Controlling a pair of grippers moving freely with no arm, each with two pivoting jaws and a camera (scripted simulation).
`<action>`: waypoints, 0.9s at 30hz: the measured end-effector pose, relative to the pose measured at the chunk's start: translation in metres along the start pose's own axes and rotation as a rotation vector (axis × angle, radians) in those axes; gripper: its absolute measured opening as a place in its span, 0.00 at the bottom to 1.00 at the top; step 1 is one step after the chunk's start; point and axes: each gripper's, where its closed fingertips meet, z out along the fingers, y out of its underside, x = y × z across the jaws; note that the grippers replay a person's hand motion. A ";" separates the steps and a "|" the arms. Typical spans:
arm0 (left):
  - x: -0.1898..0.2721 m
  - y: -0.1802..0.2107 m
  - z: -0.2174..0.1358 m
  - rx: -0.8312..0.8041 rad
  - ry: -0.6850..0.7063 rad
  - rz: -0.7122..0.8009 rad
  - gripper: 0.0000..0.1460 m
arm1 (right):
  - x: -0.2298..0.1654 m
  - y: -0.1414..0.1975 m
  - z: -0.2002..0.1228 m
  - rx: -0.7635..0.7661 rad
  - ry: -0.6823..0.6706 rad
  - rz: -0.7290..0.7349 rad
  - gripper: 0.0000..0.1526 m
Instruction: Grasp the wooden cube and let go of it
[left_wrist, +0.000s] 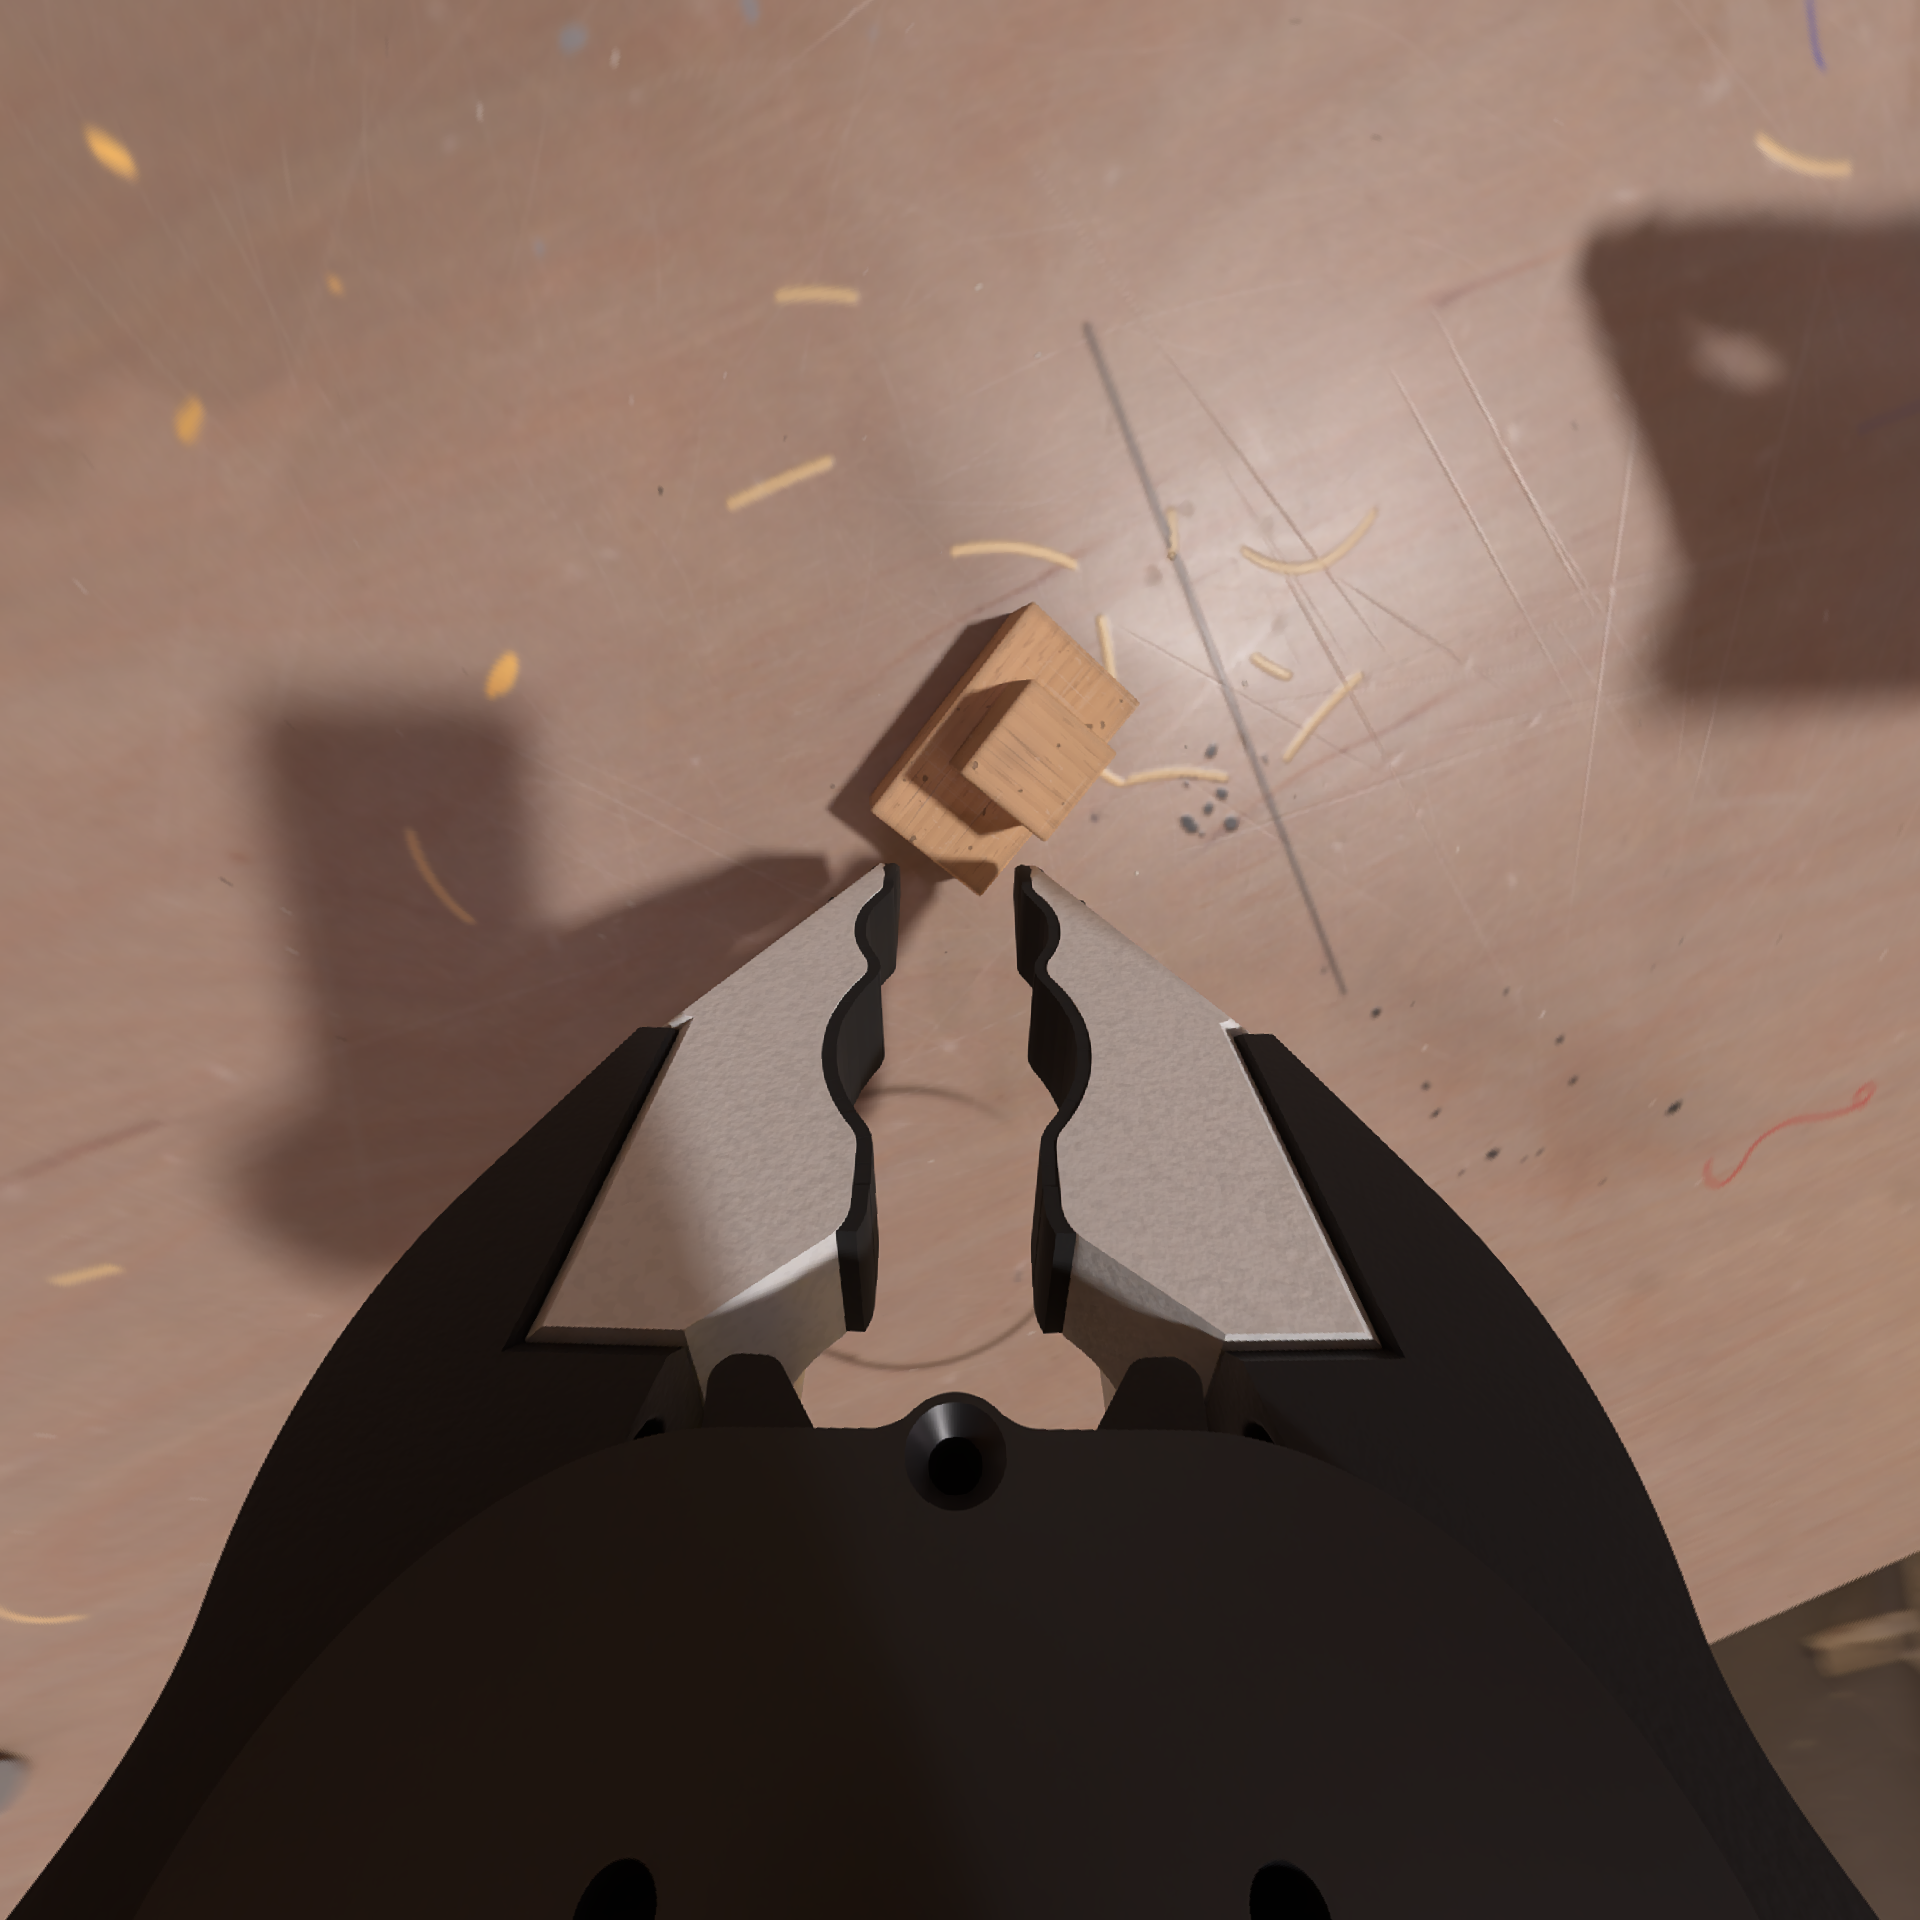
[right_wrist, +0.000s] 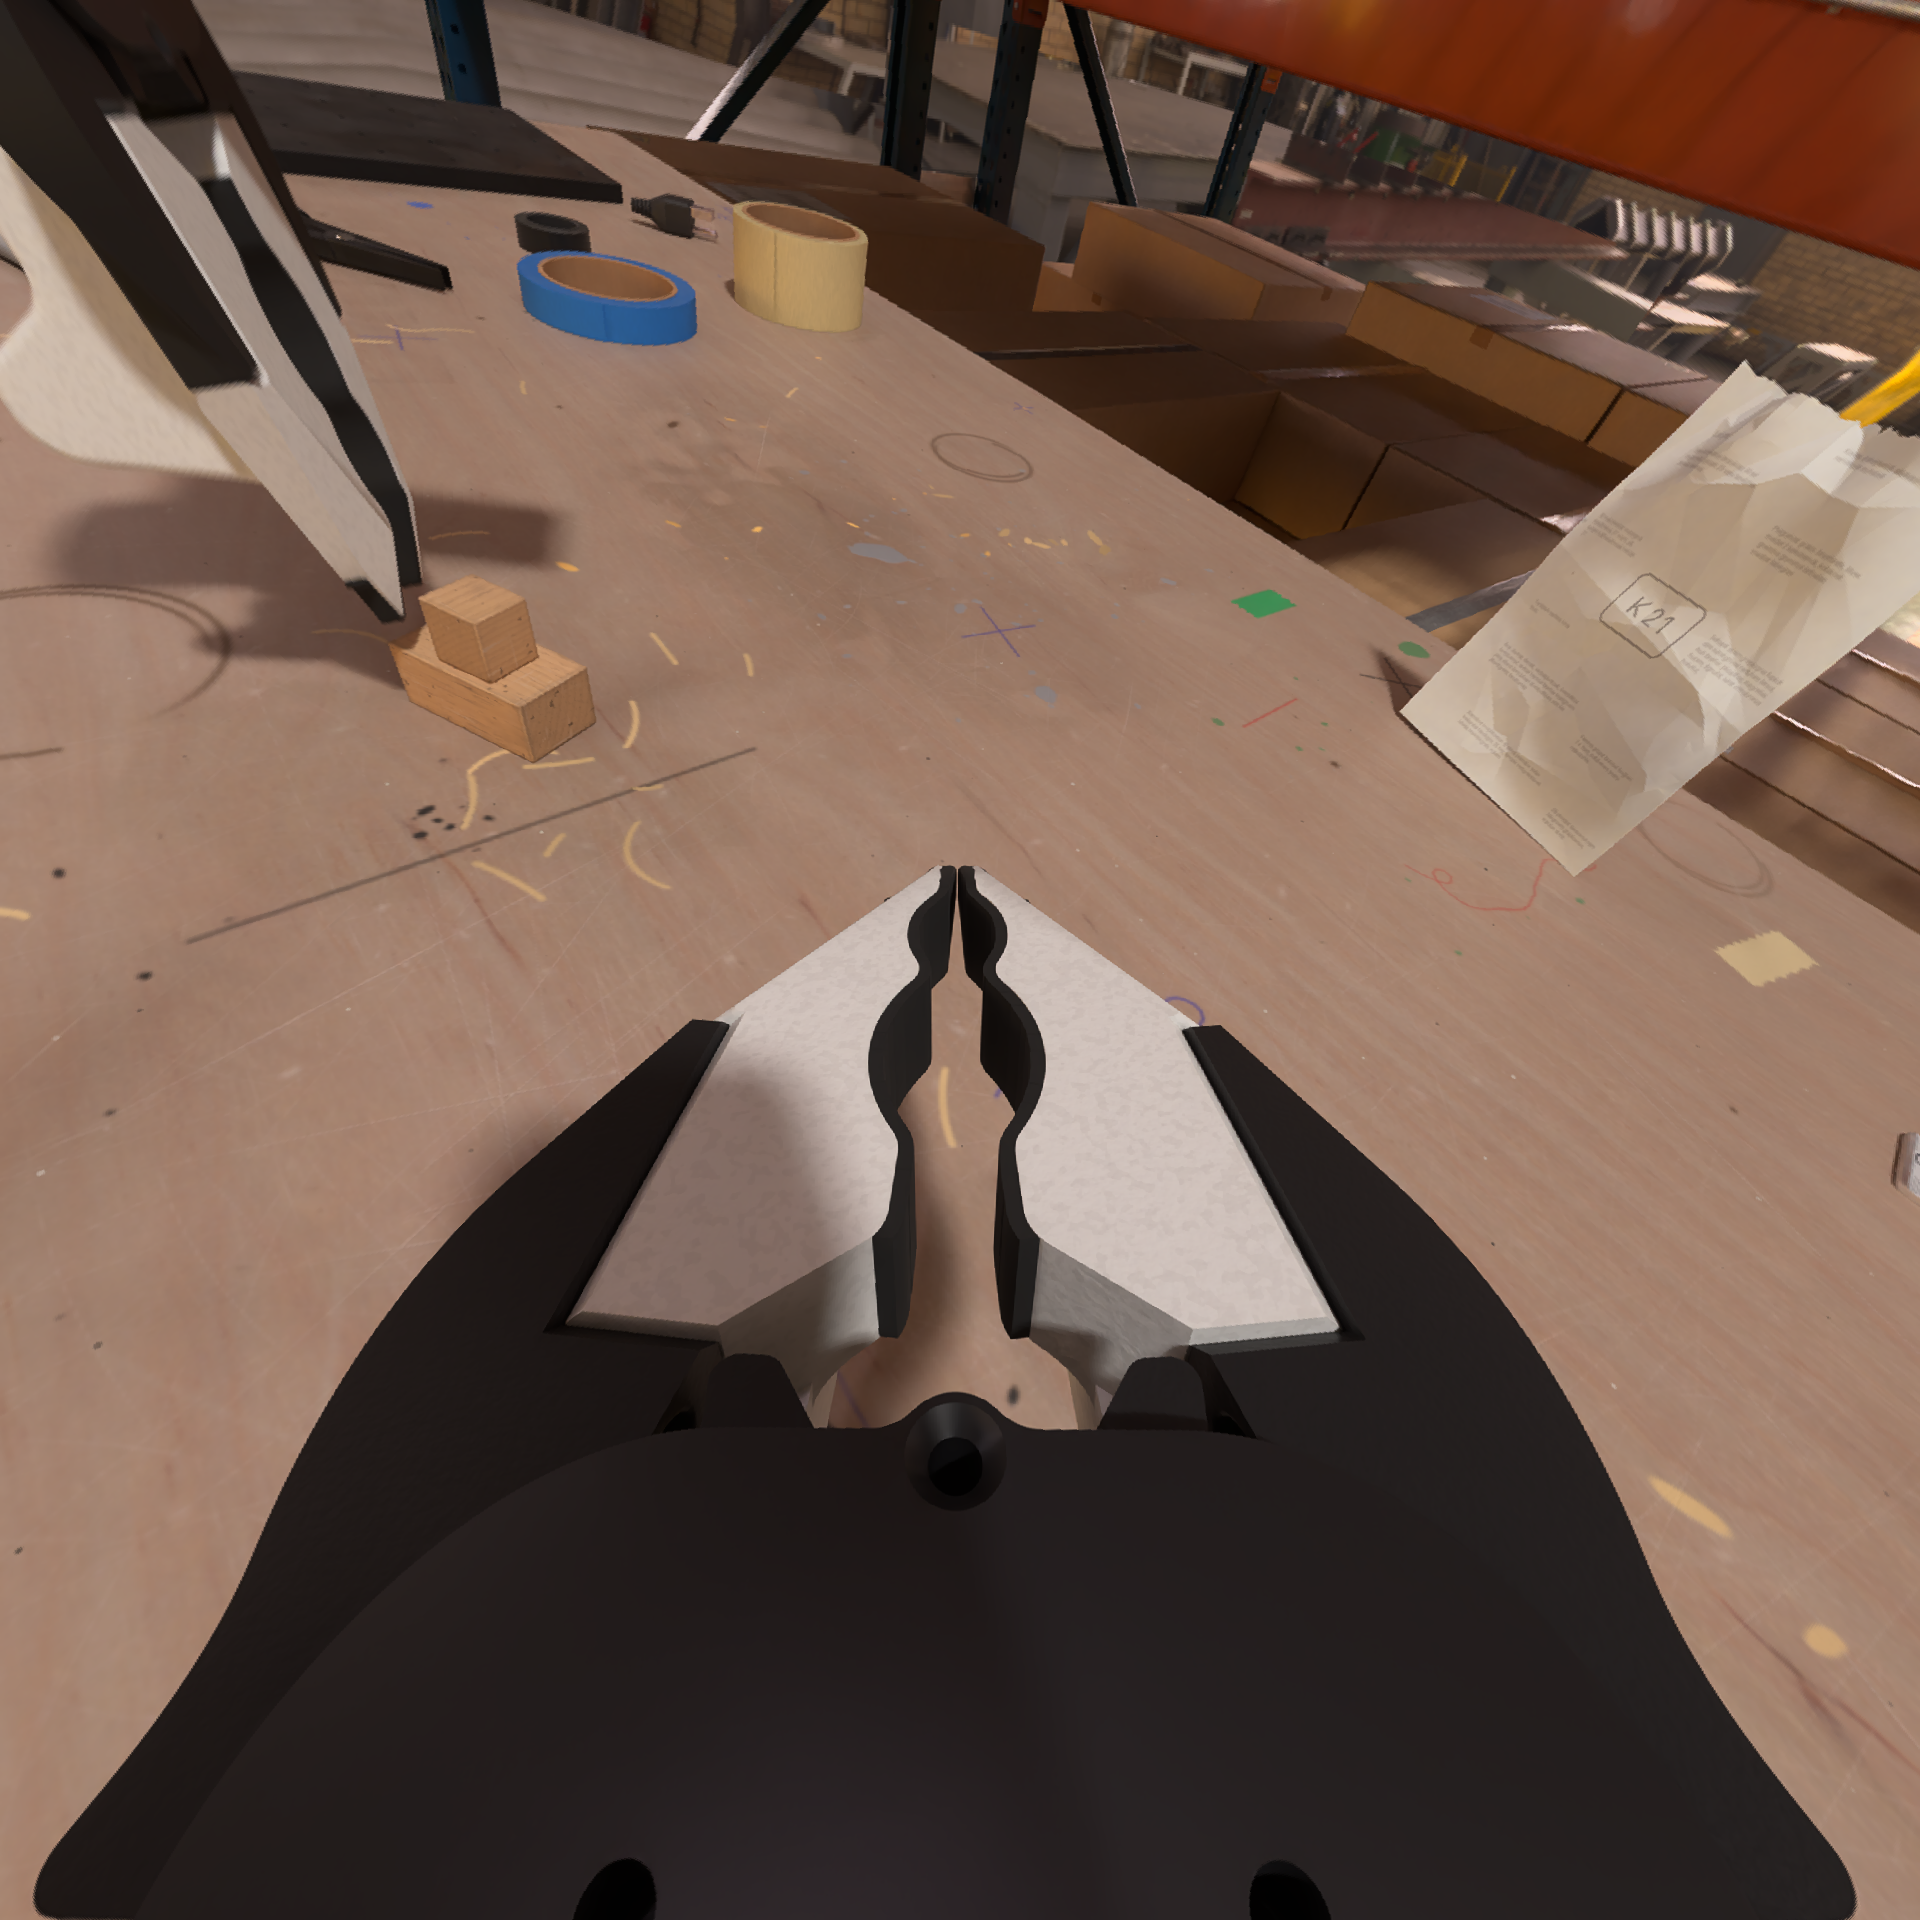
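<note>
A small wooden cube (left_wrist: 1029, 764) sits on top of a longer wooden block (left_wrist: 940, 821) on the scratched plywood table (left_wrist: 520, 416). My left gripper (left_wrist: 954, 878) is open and empty, pointing down, with its tips just above and short of the block's near end. In the right wrist view the cube (right_wrist: 478, 621) rests on the block (right_wrist: 509, 701) at the left, and the left gripper's fingertips (right_wrist: 379, 592) hang close beside the cube. My right gripper (right_wrist: 954, 873) is shut and empty, low over the table, well to the right of the cube.
A blue tape roll (right_wrist: 608, 296), a yellow tape roll (right_wrist: 800, 265), a small black roll (right_wrist: 551, 231), a plug (right_wrist: 670, 213) and a dark board (right_wrist: 416, 135) lie at the far end. A crumpled paper sheet (right_wrist: 1683, 623) overhangs the right edge. Cardboard boxes (right_wrist: 1351, 343) stand beyond it.
</note>
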 end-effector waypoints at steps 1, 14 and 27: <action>0.000 -0.002 -0.004 0.007 -0.002 0.049 0.15 | 0.000 0.000 0.000 -0.002 0.000 -0.003 0.00; 0.085 -0.052 -0.043 0.415 0.595 0.107 0.17 | -0.024 -0.016 0.000 -0.002 0.205 -0.520 0.00; -0.020 0.004 -0.020 0.259 0.097 0.469 0.17 | -0.059 -0.024 0.024 -0.067 0.321 -0.792 0.00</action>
